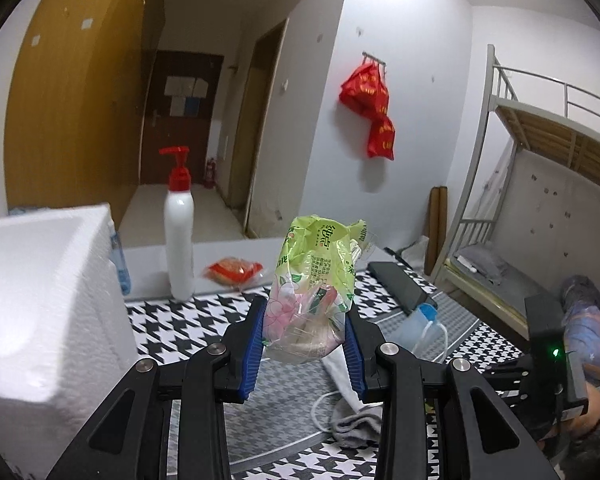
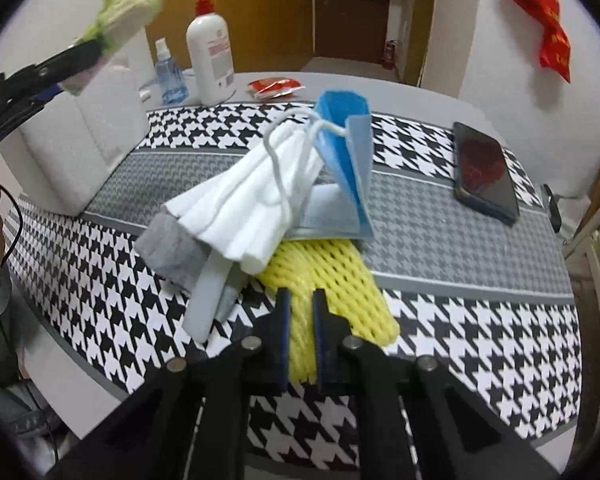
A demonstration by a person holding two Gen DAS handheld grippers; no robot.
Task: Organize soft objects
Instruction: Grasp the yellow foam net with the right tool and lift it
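My left gripper (image 1: 305,334) is shut on a green and pink plastic tissue packet (image 1: 316,280), held up above the table; the packet (image 2: 126,8) also shows at the upper left of the right wrist view. My right gripper (image 2: 300,312) is shut on a yellow foam net sleeve (image 2: 340,280) lying on the houndstooth cloth. Over the sleeve's far end lie a white and grey sock (image 2: 236,216) and a blue face mask (image 2: 344,152) with white ear loops. The sock (image 1: 354,404) and mask (image 1: 418,320) also lie below the packet in the left wrist view.
A white foam box (image 1: 40,320) stands at the left, also seen as the foam box (image 2: 76,144). Behind it are a white pump bottle (image 2: 212,56), a small blue spray bottle (image 2: 170,76) and a red packet (image 2: 274,86). A black phone (image 2: 484,168) lies at the right.
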